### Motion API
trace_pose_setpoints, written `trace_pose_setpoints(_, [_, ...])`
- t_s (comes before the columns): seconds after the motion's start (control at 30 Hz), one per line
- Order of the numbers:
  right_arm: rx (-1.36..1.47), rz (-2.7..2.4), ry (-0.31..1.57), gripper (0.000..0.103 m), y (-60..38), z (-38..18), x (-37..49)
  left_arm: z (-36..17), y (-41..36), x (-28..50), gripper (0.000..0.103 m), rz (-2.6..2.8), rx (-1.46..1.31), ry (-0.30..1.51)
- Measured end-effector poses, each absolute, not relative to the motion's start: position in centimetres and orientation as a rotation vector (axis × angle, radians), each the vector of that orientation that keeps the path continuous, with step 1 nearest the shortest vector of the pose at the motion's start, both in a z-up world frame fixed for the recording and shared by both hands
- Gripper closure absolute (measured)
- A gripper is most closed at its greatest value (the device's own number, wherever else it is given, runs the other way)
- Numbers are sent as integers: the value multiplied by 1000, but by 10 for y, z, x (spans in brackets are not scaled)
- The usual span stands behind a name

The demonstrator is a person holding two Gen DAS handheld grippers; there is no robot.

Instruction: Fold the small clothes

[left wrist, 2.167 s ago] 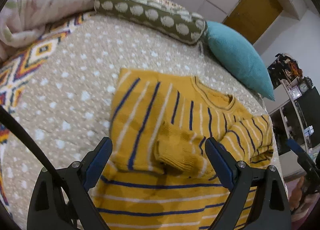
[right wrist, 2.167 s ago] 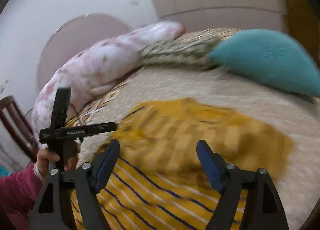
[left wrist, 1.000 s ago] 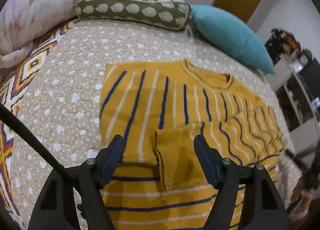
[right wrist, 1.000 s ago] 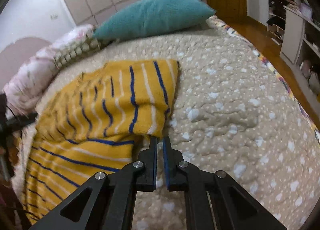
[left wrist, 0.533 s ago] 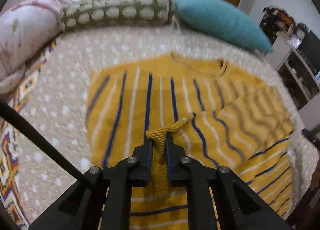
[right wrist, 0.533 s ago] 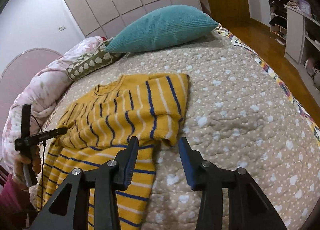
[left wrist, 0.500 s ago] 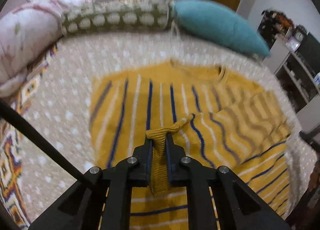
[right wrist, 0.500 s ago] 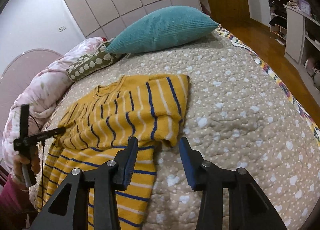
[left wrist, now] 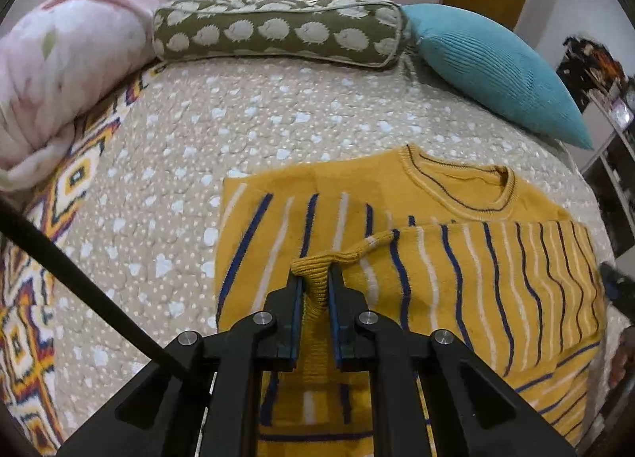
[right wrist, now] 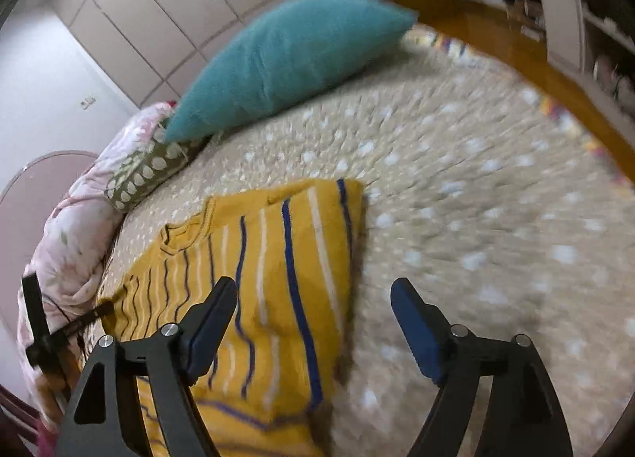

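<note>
The left gripper (left wrist: 316, 283) is pinching the ribbed cuff (left wrist: 313, 270) of the yellow striped sweater (left wrist: 456, 258) (sleeve lying across the chest); the right gripper (right wrist: 313, 300) is hovering wide open.

The left gripper (left wrist: 315, 290) is showing black plastic linkage arms; round silver screws are sitting at the joints; blue pads are lining the inner faces of its fingers (left wrist: 294, 310); a black cable is running off toward the lower left; the right gripper (right wrist: 313, 322) is showing the same black frame, silver screws and blue-padded fingers (right wrist: 412, 316).
</note>
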State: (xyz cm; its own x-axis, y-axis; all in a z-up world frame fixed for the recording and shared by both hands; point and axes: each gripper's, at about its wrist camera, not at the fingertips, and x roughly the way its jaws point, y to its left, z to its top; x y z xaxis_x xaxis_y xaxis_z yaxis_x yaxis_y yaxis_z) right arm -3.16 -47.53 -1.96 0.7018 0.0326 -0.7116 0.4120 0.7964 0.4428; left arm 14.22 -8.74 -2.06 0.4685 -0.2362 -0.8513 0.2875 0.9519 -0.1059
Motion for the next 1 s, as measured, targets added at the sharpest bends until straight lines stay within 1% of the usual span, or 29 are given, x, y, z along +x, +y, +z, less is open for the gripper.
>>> trace_pose_setpoints(0.03, [626, -208, 811, 25, -473, -27, -17, -20, -87, 144, 92, -318, 53, 1030])
trace_pose_setpoints(0.07, [604, -193, 841, 57, -470, -32, -8, -19, -86, 145, 92, -316, 53, 1022])
trace_pose_setpoints(0.1, [558, -191, 866, 74, -465, -32, -1, -16, -85, 146, 92, -315, 51, 1008])
trace_pose_setpoints(0.13, [503, -203, 866, 81, -459, -28, 1, -14, -84, 147, 92, -313, 52, 991])
trace_pose_setpoints(0.2, [432, -218, 812, 82, -451, -15, -3, -14, -84, 147, 92, -295, 60, 975])
trace_pose_setpoints(0.27, [397, -232, 788, 80, -450, -11, -5, -25, -81, 152, 92, -280, 42, 1013])
trace_pose_setpoints(0.3, [386, -246, 817, 75, -452, -15, -4, -27, -80, 152, 92, -277, 33, 1023])
trace_pose_setpoints(0.33, [384, -274, 864, 57, -455, -20, -3, -32, -79, 152, 92, -277, 30, 1031])
trace_pose_setpoints(0.37, [390, -294, 877, 50, -458, -21, -6, -33, -80, 150, 91, -280, 38, 1028])
trace_pose_setpoints(0.43, [409, -283, 853, 50, -460, -16, -20, -34, -81, 145, 88, -278, 54, 1019])
trace_pose_setpoints(0.47, [411, -269, 844, 50, -459, -14, -27, -35, -81, 144, 82, -272, 56, 1018])
trace_pose_setpoints(0.5, [401, -245, 840, 50, -453, -12, -34, -35, -80, 142, 79, -269, 52, 1020])
trace_pose_setpoints(0.53, [385, -227, 843, 50, -448, -11, -37, -35, -79, 140, 69, -270, 45, 1025])
trace_pose_setpoints(0.57, [343, -199, 863, 53, -438, -14, -37, -34, -78, 137, 59, -272, 38, 1027])
trace_pose_setpoints(0.63, [221, -228, 941, 57, -422, -27, -33, -32, -75, 129, 49, -279, 25, 1030])
trace_pose_setpoints(0.67, [181, -274, 969, 57, -420, -33, -32, -31, -74, 124, 45, -281, 22, 1030])
trace_pose_setpoints(0.73, [211, -299, 956, 57, -424, -34, -38, -27, -72, 114, 41, -284, 31, 1021])
trace_pose_setpoints(0.77, [227, -314, 950, 57, -426, -31, -41, -24, -71, 108, 37, -281, 43, 1010])
trace_pose_setpoints(0.8, [237, -327, 937, 57, -427, -28, -45, -23, -71, 103, 36, -277, 51, 1004])
trace_pose_setpoints(1.0, [298, -274, 843, 57, -419, -4, -63, -24, -73, 88, 35, -266, 97, 976])
